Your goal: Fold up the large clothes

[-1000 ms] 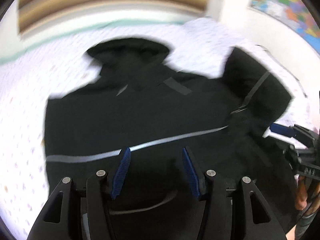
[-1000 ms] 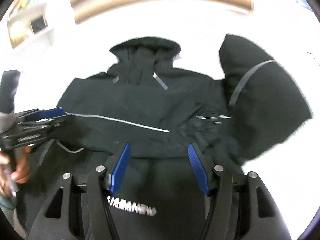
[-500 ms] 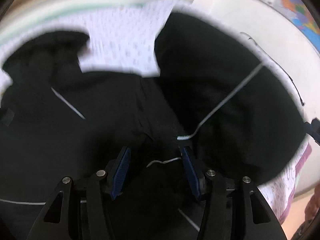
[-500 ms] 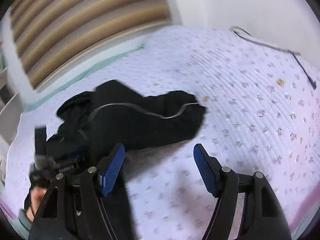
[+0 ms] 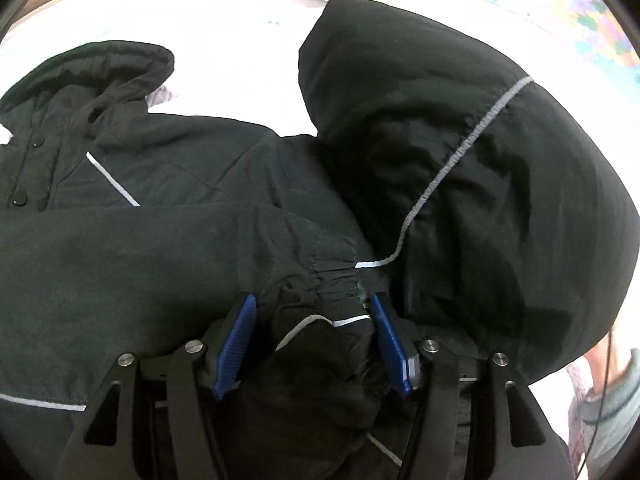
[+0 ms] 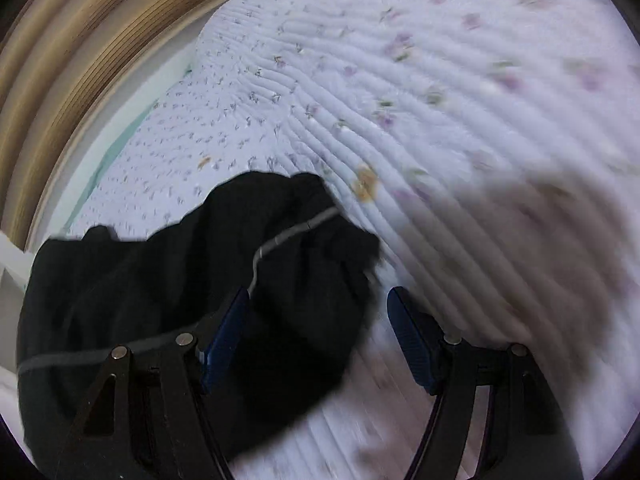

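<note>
A large black hooded jacket (image 5: 168, 240) with thin grey reflective stripes lies spread on a bed. In the left wrist view its hood (image 5: 92, 76) is at the upper left and one sleeve (image 5: 460, 152) bulges up at the right. My left gripper (image 5: 314, 320) is open, with bunched sleeve-cuff fabric (image 5: 332, 292) between its blue pads. In the right wrist view the sleeve end (image 6: 280, 256) lies on the quilt. My right gripper (image 6: 318, 320) is open low over it, left pad over the fabric, right pad over bare quilt.
The bed has a white quilted cover with small purple flowers (image 6: 440, 100). A wooden striped headboard or blind (image 6: 80, 40) runs along the far side. A coloured wall map (image 5: 580, 20) is at the upper right. A person's sleeve (image 5: 612, 420) shows at the lower right.
My left gripper has swung right and down onto the bunched cuff at the sleeve. My right gripper has turned away from the jacket body and dropped close to the sleeve end on the quilt.
</note>
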A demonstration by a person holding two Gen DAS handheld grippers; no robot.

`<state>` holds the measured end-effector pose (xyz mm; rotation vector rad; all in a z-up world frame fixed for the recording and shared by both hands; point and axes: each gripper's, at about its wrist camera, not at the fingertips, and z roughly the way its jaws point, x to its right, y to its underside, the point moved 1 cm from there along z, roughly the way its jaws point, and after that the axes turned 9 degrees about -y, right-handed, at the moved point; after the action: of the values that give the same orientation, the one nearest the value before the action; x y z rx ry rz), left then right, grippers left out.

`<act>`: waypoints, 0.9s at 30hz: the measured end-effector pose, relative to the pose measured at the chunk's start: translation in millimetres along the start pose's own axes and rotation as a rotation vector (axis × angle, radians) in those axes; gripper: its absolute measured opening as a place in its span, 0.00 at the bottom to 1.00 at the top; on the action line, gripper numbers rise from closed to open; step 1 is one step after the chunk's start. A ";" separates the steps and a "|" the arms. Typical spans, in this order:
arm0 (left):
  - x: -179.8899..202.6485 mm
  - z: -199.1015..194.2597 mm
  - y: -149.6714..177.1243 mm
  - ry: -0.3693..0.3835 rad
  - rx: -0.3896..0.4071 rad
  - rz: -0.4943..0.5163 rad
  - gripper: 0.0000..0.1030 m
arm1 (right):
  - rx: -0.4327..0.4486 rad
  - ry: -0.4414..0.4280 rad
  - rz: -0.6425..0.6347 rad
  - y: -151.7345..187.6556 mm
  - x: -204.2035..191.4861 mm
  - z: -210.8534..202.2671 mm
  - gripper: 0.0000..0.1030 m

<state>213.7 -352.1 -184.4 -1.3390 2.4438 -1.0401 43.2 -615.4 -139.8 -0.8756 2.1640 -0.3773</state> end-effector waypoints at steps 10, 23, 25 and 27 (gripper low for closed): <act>17.1 1.5 -4.4 -0.035 0.001 0.030 0.59 | 0.061 -0.006 -0.172 7.9 -36.0 -27.3 0.23; 74.7 -81.8 -40.7 -0.004 0.139 0.123 0.59 | 0.355 0.295 -0.278 -27.1 -3.8 -231.5 0.22; 89.0 -78.9 -45.5 -0.001 0.141 0.145 0.59 | 0.333 0.283 -0.229 -29.2 23.5 -238.0 0.22; 101.9 -58.9 -44.3 0.019 0.083 0.151 0.59 | 0.305 0.291 -0.194 -26.3 44.4 -230.3 0.22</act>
<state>157.7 -419.4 -94.1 -1.1052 2.4418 -1.1070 -136.8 -667.2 3.8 -0.9000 2.2041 -0.9562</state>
